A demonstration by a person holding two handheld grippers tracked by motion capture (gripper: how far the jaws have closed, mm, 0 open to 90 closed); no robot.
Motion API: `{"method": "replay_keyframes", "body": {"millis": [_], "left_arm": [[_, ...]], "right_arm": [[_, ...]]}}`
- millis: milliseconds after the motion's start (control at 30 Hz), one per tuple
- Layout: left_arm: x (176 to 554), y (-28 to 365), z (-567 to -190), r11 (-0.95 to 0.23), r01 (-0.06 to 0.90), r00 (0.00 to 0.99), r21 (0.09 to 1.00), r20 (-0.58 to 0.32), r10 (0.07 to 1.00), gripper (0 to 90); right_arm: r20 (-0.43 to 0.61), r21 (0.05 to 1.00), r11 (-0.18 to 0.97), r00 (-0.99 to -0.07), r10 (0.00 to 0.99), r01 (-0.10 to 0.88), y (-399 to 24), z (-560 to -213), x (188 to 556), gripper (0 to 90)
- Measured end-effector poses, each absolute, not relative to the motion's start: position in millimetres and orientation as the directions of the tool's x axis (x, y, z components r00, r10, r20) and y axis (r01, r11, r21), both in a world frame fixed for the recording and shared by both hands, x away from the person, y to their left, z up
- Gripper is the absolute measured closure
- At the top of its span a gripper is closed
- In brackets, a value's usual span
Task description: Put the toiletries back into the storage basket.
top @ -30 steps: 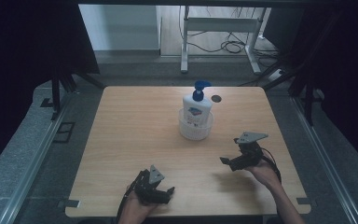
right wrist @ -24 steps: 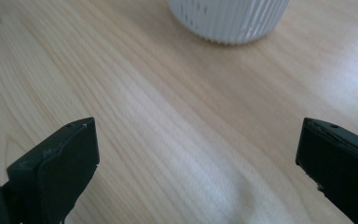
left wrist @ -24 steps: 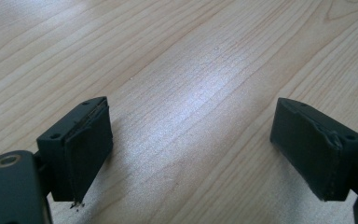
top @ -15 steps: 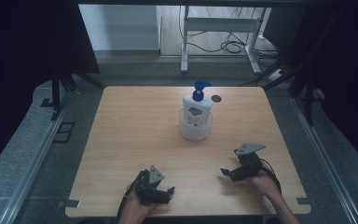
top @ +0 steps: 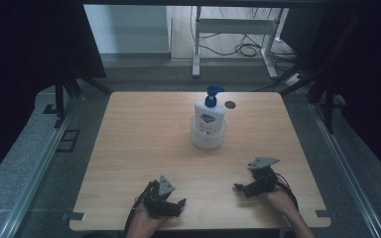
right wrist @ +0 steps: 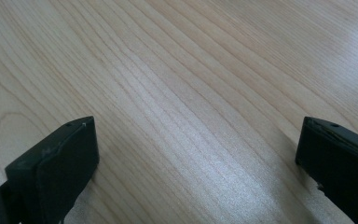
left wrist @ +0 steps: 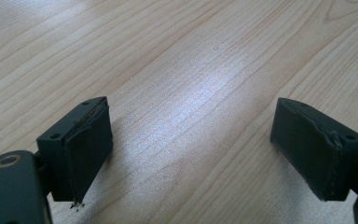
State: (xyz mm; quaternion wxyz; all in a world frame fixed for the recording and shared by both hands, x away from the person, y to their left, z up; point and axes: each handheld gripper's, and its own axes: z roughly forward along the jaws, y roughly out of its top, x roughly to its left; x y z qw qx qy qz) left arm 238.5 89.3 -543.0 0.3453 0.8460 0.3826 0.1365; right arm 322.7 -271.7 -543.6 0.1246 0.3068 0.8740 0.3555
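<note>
A white pump bottle (top: 210, 116) with a blue pump head stands upright in a clear round container (top: 208, 138) at the table's middle back. My left gripper (top: 174, 207) rests low near the table's front edge, left of centre, open with nothing between its jaws. In the left gripper view the gripper (left wrist: 193, 154) faces bare wood. My right gripper (top: 241, 190) sits at the front right, well short of the bottle, also open and empty. In the right gripper view the gripper (right wrist: 198, 168) has only wood grain between its wide-apart jaws.
The wooden table (top: 144, 139) has a small dark round hole (top: 229, 104) behind the bottle. Metal rails run along both sides on the grey floor. A white desk frame (top: 233, 29) and cables lie beyond the far edge.
My right gripper has drawn back toward the front edge of the table and lower. The left gripper and the bottle have stayed put.
</note>
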Motion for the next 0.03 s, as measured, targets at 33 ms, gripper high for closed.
{"method": "replay_keyframes", "body": {"millis": [33], "left_arm": [[238.5,89.2,-543.1,-0.469,0.553,0.67,0.689,-0.033,0.742,12.4]], "right_arm": [[0.0,0.698,0.558,-0.779,0.627,0.449,-271.6,-543.6,322.7,0.0]]}}
